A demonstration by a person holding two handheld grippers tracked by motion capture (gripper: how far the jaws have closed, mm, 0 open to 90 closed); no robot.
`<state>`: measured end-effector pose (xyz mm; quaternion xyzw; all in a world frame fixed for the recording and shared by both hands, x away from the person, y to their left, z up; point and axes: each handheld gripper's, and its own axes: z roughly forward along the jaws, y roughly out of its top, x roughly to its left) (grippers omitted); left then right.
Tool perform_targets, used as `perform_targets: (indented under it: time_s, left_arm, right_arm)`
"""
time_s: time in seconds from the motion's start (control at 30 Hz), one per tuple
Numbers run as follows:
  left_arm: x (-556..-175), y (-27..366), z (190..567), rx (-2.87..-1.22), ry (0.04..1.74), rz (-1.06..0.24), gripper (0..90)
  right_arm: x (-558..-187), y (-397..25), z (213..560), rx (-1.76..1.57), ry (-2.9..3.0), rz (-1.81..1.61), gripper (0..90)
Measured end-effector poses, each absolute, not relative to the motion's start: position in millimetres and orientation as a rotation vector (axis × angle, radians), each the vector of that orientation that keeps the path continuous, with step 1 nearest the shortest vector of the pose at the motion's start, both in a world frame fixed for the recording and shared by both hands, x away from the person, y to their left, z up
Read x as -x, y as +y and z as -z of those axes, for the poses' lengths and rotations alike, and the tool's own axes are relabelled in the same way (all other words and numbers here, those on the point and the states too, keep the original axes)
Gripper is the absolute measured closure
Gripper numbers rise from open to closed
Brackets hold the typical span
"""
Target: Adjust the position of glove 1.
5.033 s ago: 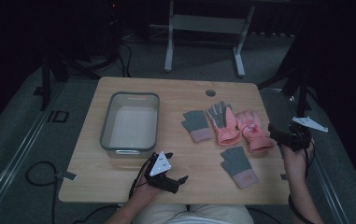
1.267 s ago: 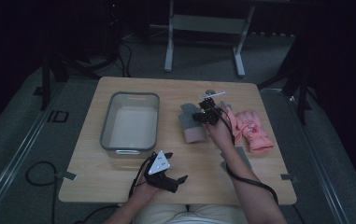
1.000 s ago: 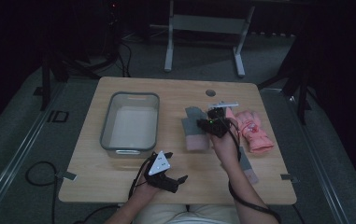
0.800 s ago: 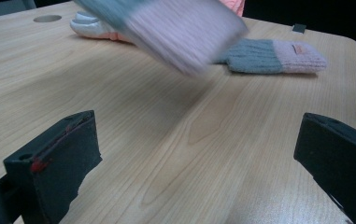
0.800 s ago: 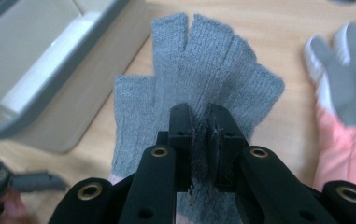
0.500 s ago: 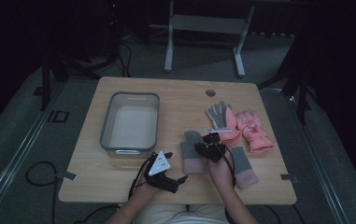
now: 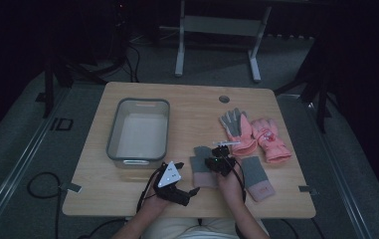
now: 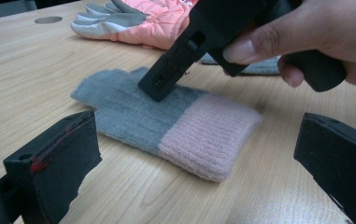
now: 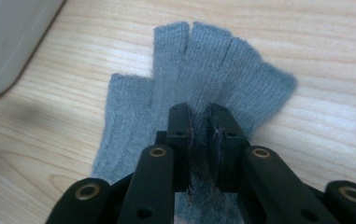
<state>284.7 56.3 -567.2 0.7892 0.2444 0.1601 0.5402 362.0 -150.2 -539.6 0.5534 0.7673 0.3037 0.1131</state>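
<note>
A grey knit glove with a pink cuff lies flat near the table's front edge. My right gripper presses down on its grey middle. The jaws are shut on a pinch of the knit, and the glove's stubby fingers fan out beyond them. My left gripper rests just left of the glove, open wide. In the left gripper view its jaws frame the glove, with the right gripper and a hand on top of it.
A second grey knit glove lies just right of my right hand. Two pink ski gloves lie behind it. A clear plastic tub stands at the left of the wooden table, which has a cable hole at the back.
My right gripper came from the table's right edge to the glove at mid-table and pulled it toward the front edge, next to my left gripper. My left hand has stayed still.
</note>
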Motion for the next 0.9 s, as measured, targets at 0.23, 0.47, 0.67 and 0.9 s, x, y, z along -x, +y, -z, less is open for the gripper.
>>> perform_targets:
  time_s: [0.23, 0.47, 0.67, 0.9]
  left_arm:
    - [-284.8, 56.2, 567.1, -1.878, 0.58, -0.379, 0.0]
    - [-284.9, 56.2, 567.1, -1.878, 0.58, -0.378, 0.0]
    - [-285.1, 56.4, 567.2, -1.877, 0.58, -0.375, 0.0]
    - [-285.0, 56.6, 567.2, -1.876, 0.578, -0.376, 0.0]
  right_arm:
    - [-363.7, -149.2, 542.8, -1.586, 2.284, -0.881, 69.1]
    - [-361.9, -148.3, 543.5, -1.573, 2.282, -0.9, 61.0]
    - [-359.6, -151.0, 534.7, -1.547, 2.288, -0.93, 53.3]
    - [-362.2, -172.9, 514.4, -1.397, 2.323, -0.981, 48.1]
